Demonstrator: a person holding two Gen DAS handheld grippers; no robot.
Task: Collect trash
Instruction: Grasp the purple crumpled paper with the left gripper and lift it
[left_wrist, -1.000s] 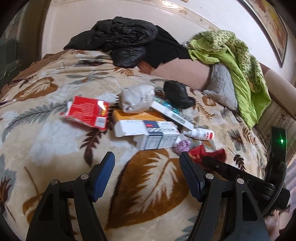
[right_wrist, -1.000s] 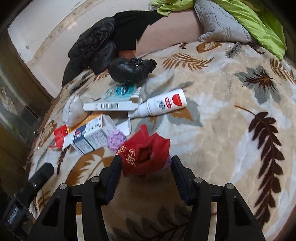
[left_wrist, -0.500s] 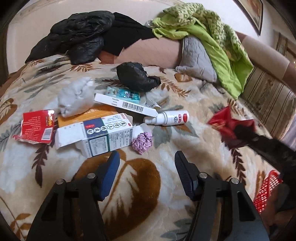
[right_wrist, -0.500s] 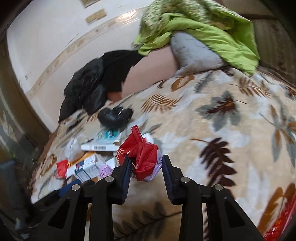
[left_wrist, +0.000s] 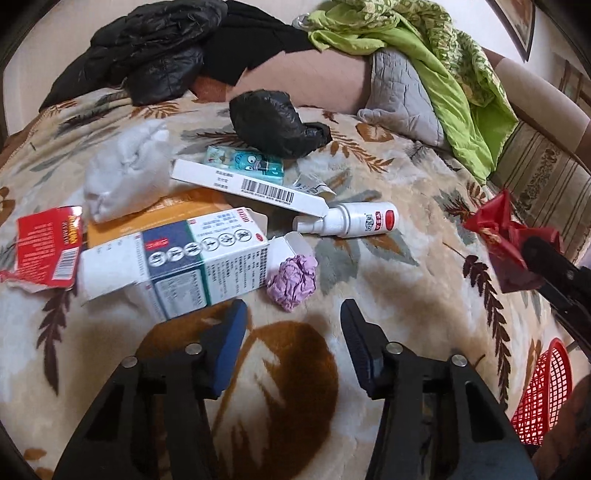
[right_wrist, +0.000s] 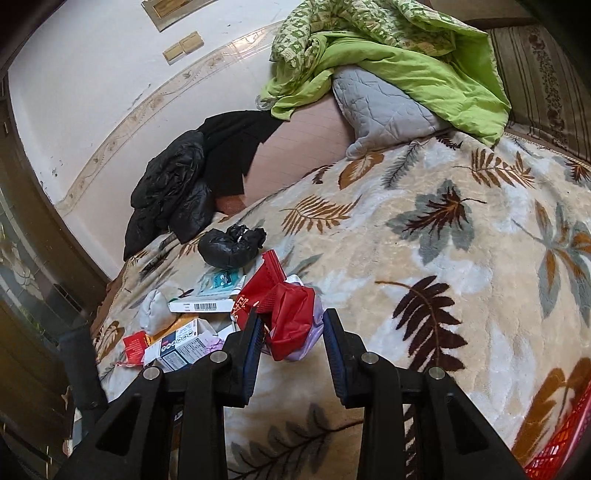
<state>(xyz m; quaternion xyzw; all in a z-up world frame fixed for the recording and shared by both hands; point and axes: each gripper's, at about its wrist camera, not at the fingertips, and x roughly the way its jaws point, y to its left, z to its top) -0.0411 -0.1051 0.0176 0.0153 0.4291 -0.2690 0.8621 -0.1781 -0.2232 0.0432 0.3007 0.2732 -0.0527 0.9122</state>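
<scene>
— Red foil, crumpled: that's the wrapper (right_wrist: 284, 314) the right gripper (right_wrist: 291, 334) has clamped, with a bit of pale lilac plastic caught underneath. A second ago it lay on the leaf-print blanket (right_wrist: 424, 240) beside the purple paper wad (left_wrist: 293, 282); now it hangs clear of the bed.

— So one piece is collected. And the left gripper (left_wrist: 293, 332)?

— Its jaws are closing, nothing between them yet. It has slid in until the purple wad sits just ahead of its tips (a fair guess for the next pick). The medicine carton (left_wrist: 173, 266), barcode box (left_wrist: 251, 188), spray bottle (left_wrist: 351, 223) and black bag (left_wrist: 273, 127) lie undisturbed.

— Where does the wrapper go?

— Probably the red mesh basket (left_wrist: 543, 395), cut off at the frame's edge; I can't see inside it. What the lilac scrap is, I can't tell either.
</scene>
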